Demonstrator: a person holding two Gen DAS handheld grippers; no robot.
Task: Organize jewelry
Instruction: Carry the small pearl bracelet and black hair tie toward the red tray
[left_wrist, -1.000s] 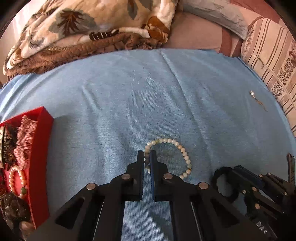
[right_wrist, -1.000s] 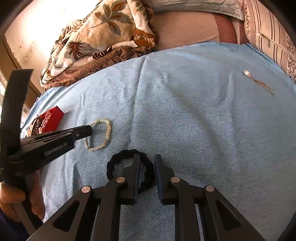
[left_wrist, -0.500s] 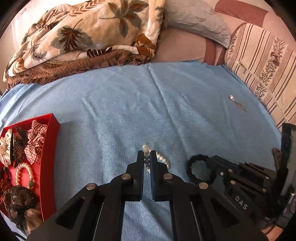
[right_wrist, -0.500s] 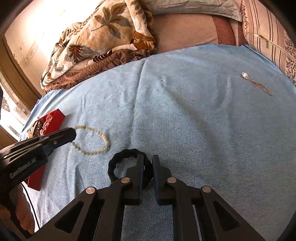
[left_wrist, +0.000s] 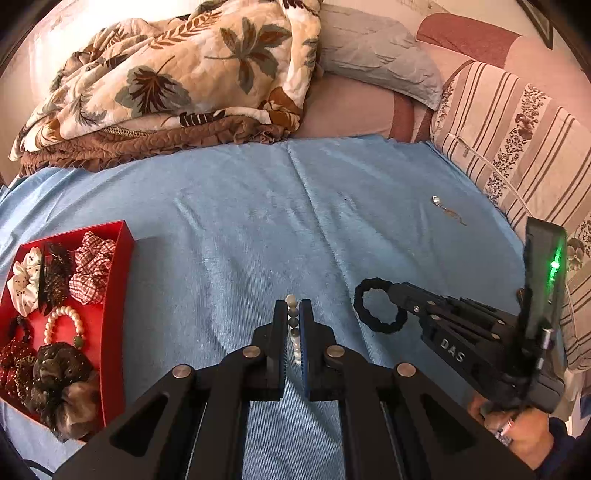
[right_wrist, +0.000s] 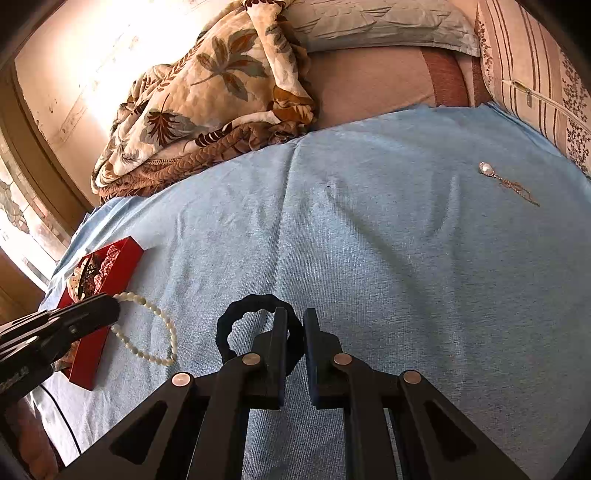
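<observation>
My left gripper (left_wrist: 293, 314) is shut on a pale bead bracelet (left_wrist: 292, 314) and holds it above the blue cloth; the bracelet hangs from it in the right wrist view (right_wrist: 155, 332). My right gripper (right_wrist: 294, 321) is shut on a black ring-shaped hair tie (right_wrist: 236, 325), lifted off the cloth; it also shows in the left wrist view (left_wrist: 376, 312). A red tray (left_wrist: 118, 280) with scrunchies and a pearl bracelet lies at the left. A pearl pendant on a chain (left_wrist: 447, 210) lies on the cloth at the far right.
A blue cloth (left_wrist: 258, 229) covers the bed. A leaf-print quilt (left_wrist: 177, 81) is piled at the back. A grey pillow (left_wrist: 373, 62) and a striped cushion (left_wrist: 517, 140) lie at the back right. The red tray also shows in the right wrist view (right_wrist: 118, 266).
Both grippers have lifted their pieces off the cloth. The bead bracelet now hangs from the left gripper, and the black hair tie is raised in the right gripper.
</observation>
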